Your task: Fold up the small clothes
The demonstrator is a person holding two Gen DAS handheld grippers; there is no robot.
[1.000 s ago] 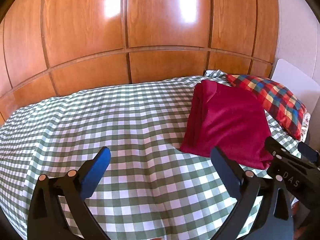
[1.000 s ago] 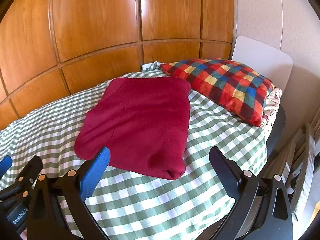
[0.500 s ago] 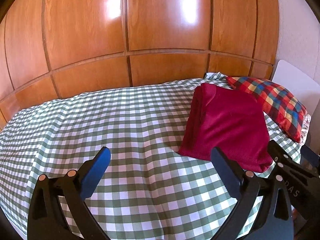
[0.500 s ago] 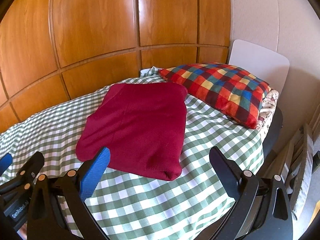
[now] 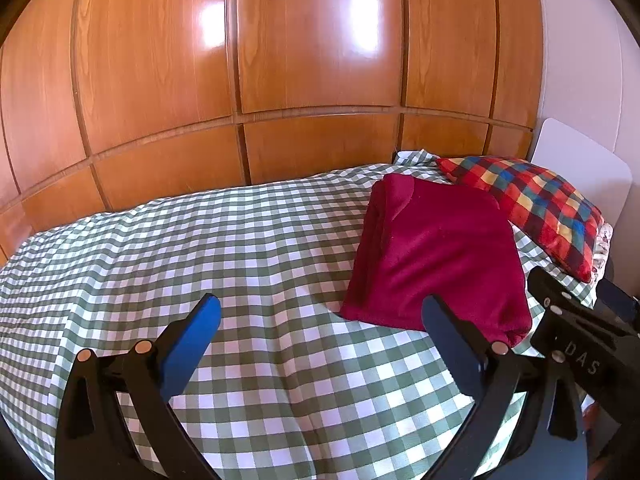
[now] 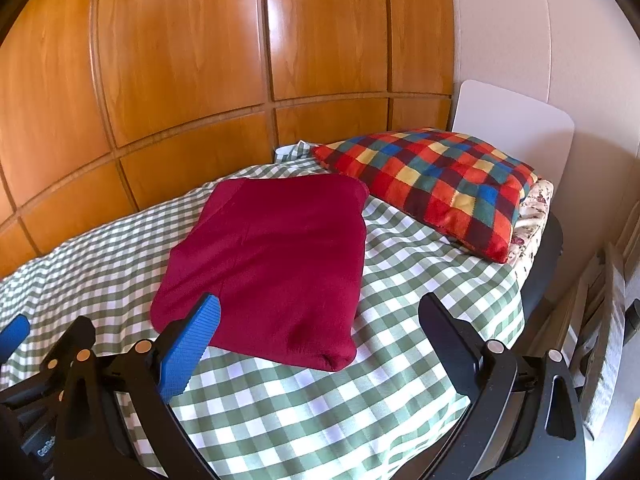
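Right wrist view — plaid pillow (image 6: 432, 184) touching folded crimson garment (image 6: 276, 264).

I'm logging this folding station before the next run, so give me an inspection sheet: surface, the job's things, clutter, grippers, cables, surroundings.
Surface: bed with a green-and-white checked sheet, mildly rippled.
Job's things: one dark red garment, folded into a flat rectangle and lying on the sheet near the pillow end; layered edges show along its left side in the left wrist view.
Clutter: multicoloured checked pillow beside the garment, a floral fabric under its far end.
Grippers: left gripper open, holding nothing; right gripper open, holding nothing; both above the sheet, clear of the garment.
Cables: nothing seen.
Surroundings: wooden panelled wall, white board behind the pillow, pale wall on the right.
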